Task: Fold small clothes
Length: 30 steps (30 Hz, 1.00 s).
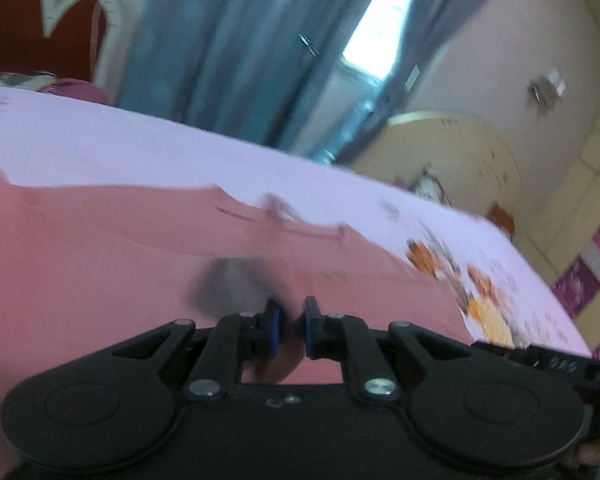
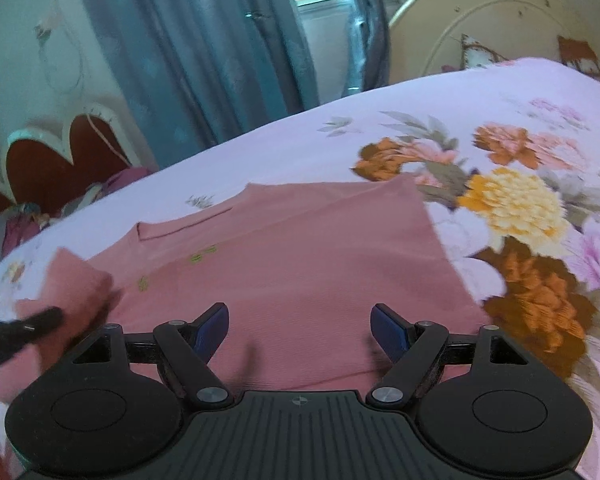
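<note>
The left claw (image 1: 291, 326) has its blue pads nearly together, pinching a fold of the pink garment (image 1: 100, 248), which spreads ahead of it and to its left. The right claw (image 2: 300, 330) gapes wide and holds nothing, low over the same garment (image 2: 284, 264). Beyond and right of it lies the floral sheet (image 2: 512, 200); further off hang blue curtains (image 2: 204, 48).
</note>
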Each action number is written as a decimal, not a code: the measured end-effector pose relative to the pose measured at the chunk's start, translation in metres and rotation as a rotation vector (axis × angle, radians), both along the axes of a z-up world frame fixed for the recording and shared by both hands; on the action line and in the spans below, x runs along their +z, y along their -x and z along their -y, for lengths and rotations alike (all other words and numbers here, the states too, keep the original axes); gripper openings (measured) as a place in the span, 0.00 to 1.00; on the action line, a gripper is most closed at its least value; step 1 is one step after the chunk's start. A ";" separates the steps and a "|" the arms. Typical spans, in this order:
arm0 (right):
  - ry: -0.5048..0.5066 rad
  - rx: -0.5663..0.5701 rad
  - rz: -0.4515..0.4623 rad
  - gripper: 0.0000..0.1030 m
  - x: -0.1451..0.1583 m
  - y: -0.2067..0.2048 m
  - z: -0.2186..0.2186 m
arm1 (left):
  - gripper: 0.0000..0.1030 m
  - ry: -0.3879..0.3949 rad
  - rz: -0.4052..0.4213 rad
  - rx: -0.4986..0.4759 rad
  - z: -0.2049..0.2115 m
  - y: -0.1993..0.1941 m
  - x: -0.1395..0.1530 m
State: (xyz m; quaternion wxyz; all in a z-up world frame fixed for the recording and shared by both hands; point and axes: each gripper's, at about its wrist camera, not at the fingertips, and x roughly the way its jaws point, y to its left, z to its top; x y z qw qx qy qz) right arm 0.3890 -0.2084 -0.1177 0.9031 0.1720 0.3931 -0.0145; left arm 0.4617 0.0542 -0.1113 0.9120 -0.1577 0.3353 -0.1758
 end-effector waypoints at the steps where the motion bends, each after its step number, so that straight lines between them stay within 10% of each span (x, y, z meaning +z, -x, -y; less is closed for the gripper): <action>1: -0.001 -0.007 0.001 0.76 0.001 0.003 0.006 | 0.10 -0.006 -0.016 -0.018 0.010 -0.002 -0.004; 4: -0.027 -0.029 -0.003 0.76 0.003 0.011 0.024 | 0.13 -0.051 -0.049 -0.093 0.040 -0.001 -0.014; 10: -0.129 -0.001 -0.015 0.76 0.005 0.011 0.032 | 0.65 -0.082 -0.023 -0.076 0.044 0.017 -0.012; 20: -0.290 0.219 -0.063 0.60 -0.014 -0.024 -0.055 | 0.61 -0.282 -0.031 0.290 -0.116 0.087 -0.005; 30: -0.291 0.271 -0.155 0.47 -0.038 -0.046 -0.110 | 0.54 -0.283 -0.114 0.263 -0.162 0.058 -0.033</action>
